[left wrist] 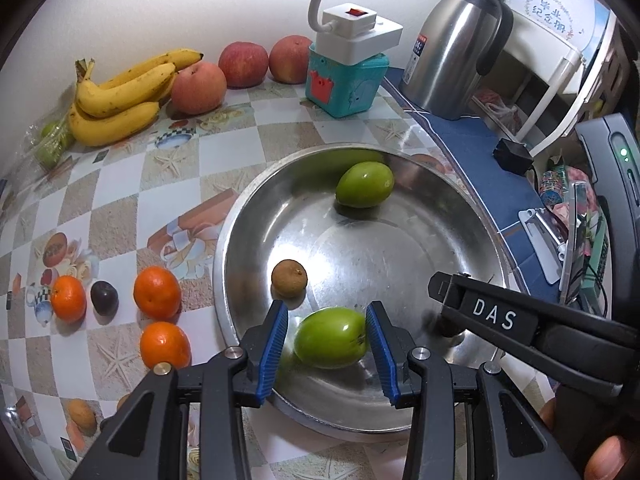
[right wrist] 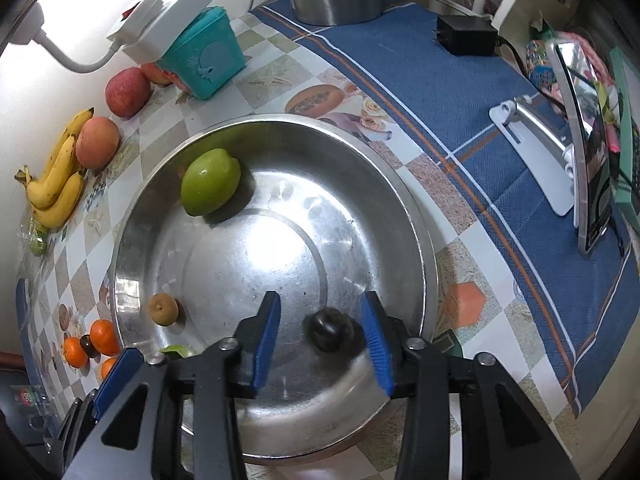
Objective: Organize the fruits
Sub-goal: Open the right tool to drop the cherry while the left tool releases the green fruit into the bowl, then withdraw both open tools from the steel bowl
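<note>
A steel bowl (left wrist: 472,216) (right wrist: 416,216) holds a green fruit (left wrist: 365,184) (right wrist: 210,187) at its far side and a small brown fruit (left wrist: 289,278) (right wrist: 163,309) at its left. My left gripper (left wrist: 326,342) is open, its blue pads either side of a second green fruit (left wrist: 331,337) lying in the bowl's near part. My right gripper (right wrist: 320,338) is open around a dark plum (right wrist: 329,334) resting in the bowl; it shows in the left wrist view (left wrist: 448,304) as a black arm over the bowl's right side.
Three oranges (left wrist: 157,292) and a dark plum (left wrist: 104,298) lie left of the bowl. Bananas (left wrist: 120,96) and apples (left wrist: 199,87) line the back wall. A teal box (left wrist: 345,84) with a power strip, a steel kettle (left wrist: 456,40) and a phone stand (right wrist: 536,160) stand right.
</note>
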The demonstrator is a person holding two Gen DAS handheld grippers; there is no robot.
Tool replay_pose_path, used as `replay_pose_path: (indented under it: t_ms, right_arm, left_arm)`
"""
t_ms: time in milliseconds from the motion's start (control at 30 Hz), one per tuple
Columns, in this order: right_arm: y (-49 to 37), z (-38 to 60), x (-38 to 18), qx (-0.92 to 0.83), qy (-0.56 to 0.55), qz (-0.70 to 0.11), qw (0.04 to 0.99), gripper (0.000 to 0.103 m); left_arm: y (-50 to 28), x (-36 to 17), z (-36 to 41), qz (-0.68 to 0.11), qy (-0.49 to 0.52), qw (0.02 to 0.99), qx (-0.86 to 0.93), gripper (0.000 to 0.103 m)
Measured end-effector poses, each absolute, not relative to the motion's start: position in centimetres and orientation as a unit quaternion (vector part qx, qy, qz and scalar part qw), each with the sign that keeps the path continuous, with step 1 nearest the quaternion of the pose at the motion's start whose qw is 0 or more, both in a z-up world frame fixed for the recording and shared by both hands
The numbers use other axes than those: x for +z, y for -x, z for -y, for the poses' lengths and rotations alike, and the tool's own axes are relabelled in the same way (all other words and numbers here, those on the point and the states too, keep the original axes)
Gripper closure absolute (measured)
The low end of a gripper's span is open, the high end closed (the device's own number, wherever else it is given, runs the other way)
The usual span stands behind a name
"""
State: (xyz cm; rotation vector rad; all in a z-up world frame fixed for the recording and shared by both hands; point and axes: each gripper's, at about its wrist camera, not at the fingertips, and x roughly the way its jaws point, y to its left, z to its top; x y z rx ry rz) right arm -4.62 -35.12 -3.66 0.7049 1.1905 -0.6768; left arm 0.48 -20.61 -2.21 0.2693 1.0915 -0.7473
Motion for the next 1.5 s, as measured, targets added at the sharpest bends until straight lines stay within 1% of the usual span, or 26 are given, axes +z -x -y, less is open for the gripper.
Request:
replay_pose_path:
  t_ms: [67,133,233,267,333,467,533,733,967,1200,1500]
  right_arm:
    - [4.5,35.0,-3.5,-0.306,-0.314,-0.538,0.72,0.056]
    - [4.3,34.8,-3.2,-0.31,-0.306,-0.537,0.722,0.038]
    - [4.3,34.6,-2.5,-0.313,-0.298,-0.53,0.73,0.033]
    - [4.3,34.6,-2.3,-0.312,-0.297,-0.528,0.732,0.032]
    - [4.2,34.4,-2.0,-0.311,-0.292,-0.525,0.737,0.032]
    - [4.2,34.1,-1.6,-0.316,-0.276,-0.525,0.74,0.032]
    - [4.3,34.1,-1.6,-0.317,-0.274,-0.525,0.74,0.032]
    - [4.5,34.1,-2.0,-0.321,-0.277,-0.534,0.731,0.032]
    - [4.0,33.3,-1.8,-0.313,-0.266,-0.538,0.736,0.032]
    - [3.1,31.5,-1.3,-0.293,-0.241,-0.544,0.748,0.032]
    - [2.5,30.3,-1.1,-0.278,-0.227,-0.548,0.756,0.032]
  left_arm:
    - [-0.5,-2.1,20.6,-0.504,-0.123,0.781,-0.346,0.058]
    - [-0.6,-1.9,20.5,-0.503,-0.124,0.783,-0.344,0.056]
    - [-0.7,-1.6,20.3,-0.502,-0.118,0.785,-0.342,0.048]
    - [-0.8,-1.4,20.2,-0.503,-0.115,0.785,-0.342,0.047]
    - [-1.0,-1.2,19.9,-0.502,-0.109,0.787,-0.34,0.046]
    - [-1.8,-0.8,19.2,-0.506,-0.097,0.794,-0.322,0.036]
    - [-2.3,-0.8,18.5,-0.51,-0.095,0.802,-0.295,0.032]
    - [-4.4,-0.9,16.0,-0.528,-0.07,0.814,-0.234,0.032]
    - [-6.3,-0.4,12.7,-0.529,-0.039,0.83,-0.171,0.032]
    - [-7.5,0.3,10.1,-0.533,-0.01,0.834,-0.141,0.032]
    - [-7.9,0.2,9.4,-0.539,-0.004,0.832,-0.133,0.032]
